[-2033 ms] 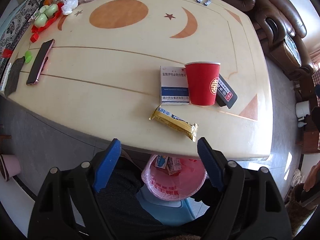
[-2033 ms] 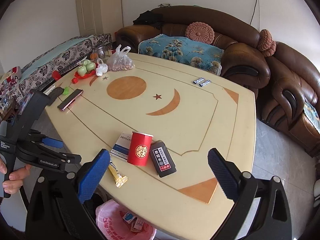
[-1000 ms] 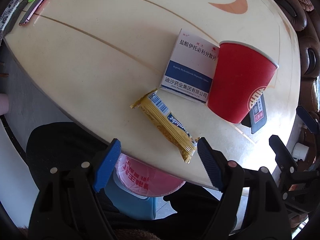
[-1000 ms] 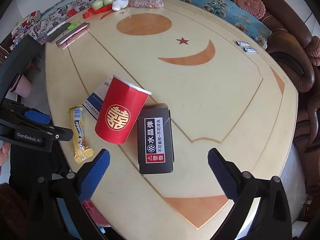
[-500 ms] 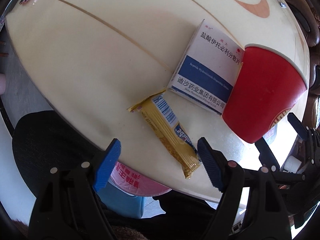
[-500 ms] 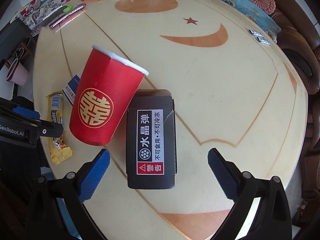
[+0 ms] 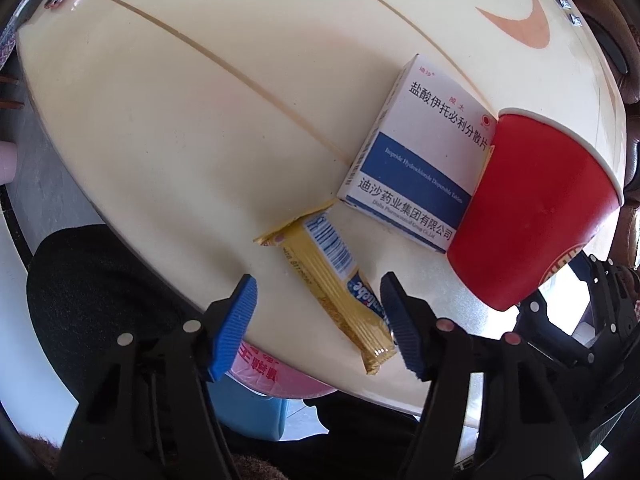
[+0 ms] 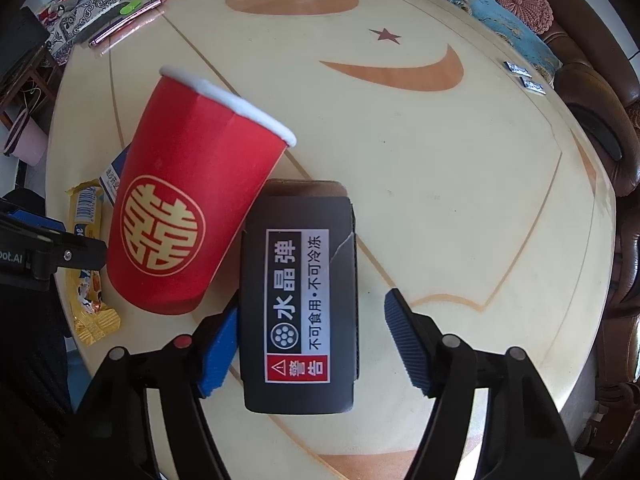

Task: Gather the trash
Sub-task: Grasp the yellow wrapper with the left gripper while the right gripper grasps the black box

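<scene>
On the cream table (image 7: 180,100), close to its near edge, lies a yellow snack wrapper (image 7: 332,280). My left gripper (image 7: 318,320) points down over it with its jaws closing. The wrapper's lower end sits between them, close to the right pad (image 7: 400,332) and apart from the left one. A black box (image 8: 298,300) with a white label lies flat beside a red paper cup (image 8: 188,216). My right gripper (image 8: 312,346) straddles the box, jaws closing. Its left pad (image 8: 218,344) is at the box's side, while a gap remains at the right pad. A white and blue medicine box (image 7: 424,160) lies against the cup.
A pink-lined bin (image 7: 276,376) stands on the floor under the table's near edge. A phone (image 8: 128,28) and small items lie at the far left, two small packets (image 8: 524,76) at the far right. A brown sofa (image 8: 592,100) borders the table.
Both grippers have sunk closer to the table and their jaws have narrowed. The wrapper now lies between the left jaws, and the black box between the right jaws.
</scene>
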A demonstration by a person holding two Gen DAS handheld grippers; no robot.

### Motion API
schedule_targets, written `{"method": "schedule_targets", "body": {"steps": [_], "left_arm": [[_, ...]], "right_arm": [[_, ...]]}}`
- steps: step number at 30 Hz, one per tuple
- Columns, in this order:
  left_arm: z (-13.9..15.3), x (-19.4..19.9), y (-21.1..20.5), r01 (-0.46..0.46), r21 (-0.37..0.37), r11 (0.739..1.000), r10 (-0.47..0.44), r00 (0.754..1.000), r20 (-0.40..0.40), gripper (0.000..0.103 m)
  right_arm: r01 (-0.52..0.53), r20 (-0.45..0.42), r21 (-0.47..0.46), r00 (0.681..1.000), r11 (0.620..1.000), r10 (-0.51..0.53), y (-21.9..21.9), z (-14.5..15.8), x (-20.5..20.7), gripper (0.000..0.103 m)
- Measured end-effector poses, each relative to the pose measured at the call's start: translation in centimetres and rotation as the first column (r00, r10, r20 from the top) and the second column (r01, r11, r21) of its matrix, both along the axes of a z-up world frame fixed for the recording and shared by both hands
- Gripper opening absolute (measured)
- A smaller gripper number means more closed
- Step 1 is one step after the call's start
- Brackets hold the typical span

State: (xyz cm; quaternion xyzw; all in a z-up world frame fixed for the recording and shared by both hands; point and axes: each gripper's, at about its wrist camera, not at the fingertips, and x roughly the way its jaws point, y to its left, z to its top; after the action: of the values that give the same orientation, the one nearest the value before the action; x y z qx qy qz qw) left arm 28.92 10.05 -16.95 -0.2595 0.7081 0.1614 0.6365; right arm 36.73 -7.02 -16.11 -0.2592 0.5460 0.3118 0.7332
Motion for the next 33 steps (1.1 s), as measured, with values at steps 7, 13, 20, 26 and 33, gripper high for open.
{"method": "schedule_targets", "body": {"steps": [7,13,20,26,33], "left_arm": [[0.6,0.7,0.5,0.052,-0.009,0.999,-0.052,0.998,0.017,0.035],[0.9,0.6,0.7,0.089,-0.018,0.996,-0.088,0.995,0.047,0.028],[1.2,0.2,0.7,0.141,0.017,0.990,-0.142,0.987,0.077,0.027],[2.6,-0.6,0.0,0.194,0.075,0.978,-0.203,0.971,0.128,0.027],[4.0,-1.4,-0.2,0.224,0.093,0.970,-0.237,0.957,0.170,0.027]], "right_arm": [[0.024,0.054,-0.026,0.998,0.999,-0.022,-0.2,0.2,-0.8,0.051],[0.092,0.074,-0.004,0.993,0.996,-0.092,-2.0,1.0,-0.2,0.051],[0.153,0.080,0.003,0.985,0.988,-0.153,-3.7,1.7,-0.1,0.051],[0.197,0.108,0.009,0.975,0.980,-0.196,-5.1,2.9,-0.7,0.051],[0.267,0.109,0.018,0.957,0.964,-0.267,-7.1,3.6,-0.9,0.051]]}}
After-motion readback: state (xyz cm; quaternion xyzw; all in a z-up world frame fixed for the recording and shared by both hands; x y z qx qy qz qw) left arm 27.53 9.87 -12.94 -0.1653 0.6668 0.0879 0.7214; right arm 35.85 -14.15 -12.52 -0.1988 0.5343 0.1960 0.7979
